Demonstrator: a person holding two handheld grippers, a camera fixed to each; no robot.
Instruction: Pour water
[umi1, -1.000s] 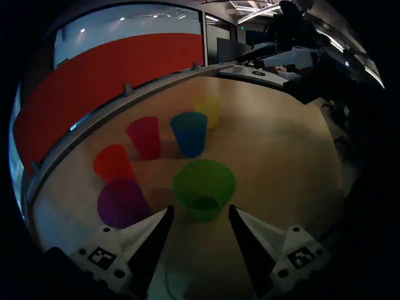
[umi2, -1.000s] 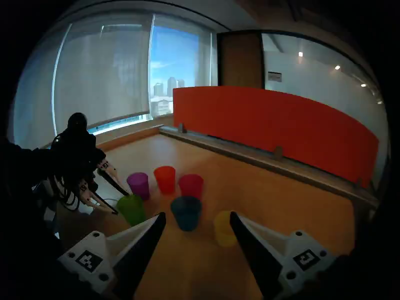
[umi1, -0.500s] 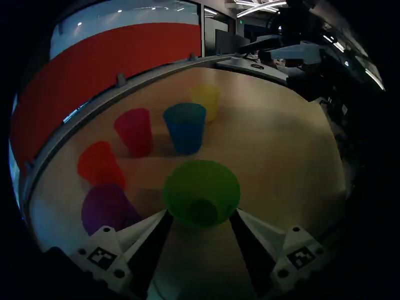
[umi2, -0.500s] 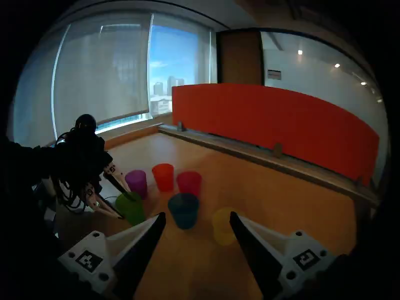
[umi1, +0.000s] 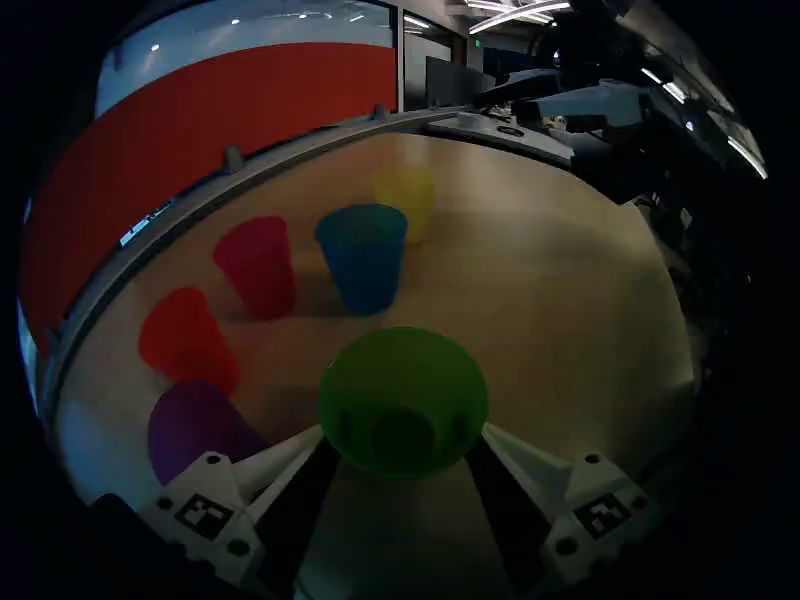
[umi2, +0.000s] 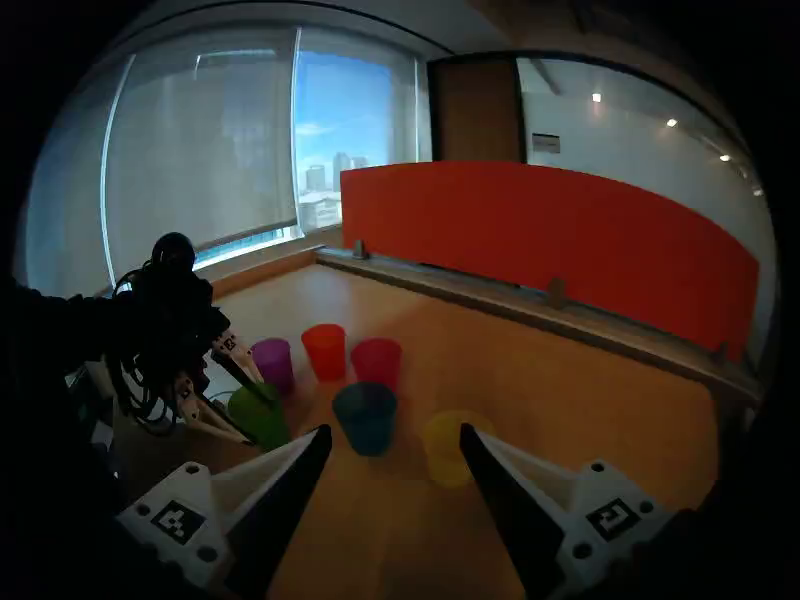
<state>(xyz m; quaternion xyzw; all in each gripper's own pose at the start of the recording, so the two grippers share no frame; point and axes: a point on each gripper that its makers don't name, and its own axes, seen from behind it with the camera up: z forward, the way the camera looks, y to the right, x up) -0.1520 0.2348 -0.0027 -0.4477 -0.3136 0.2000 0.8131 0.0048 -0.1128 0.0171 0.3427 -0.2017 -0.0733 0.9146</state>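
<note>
— Well, the left gripper (umi1: 403, 437) has its fingers (umi1: 265, 468) wide around the green cup (umi1: 403, 400), nearest on the surface (umi1: 560, 300). The right gripper (umi2: 395, 432) gapes empty.
— An uneven squeeze could skid it into the blue cup (umi1: 362, 255) behind.

The right gripper (umi2: 394, 432) is hovering over the wooden tabletop (umi2: 580, 430) with its fingers spread wide apart. Just beyond them, a blue cup (umi2: 364, 418) and a yellow cup (umi2: 447, 448) are standing upright. A magenta cup (umi2: 376, 362), a red cup (umi2: 324, 350) and a purple cup (umi2: 272, 363) are lining up behind. At left, the left gripper (umi2: 253, 416) is flanking a green cup (umi2: 266, 426); whether they touch cannot be told. An orange partition (umi2: 560, 235) is bordering the far edge.
</note>
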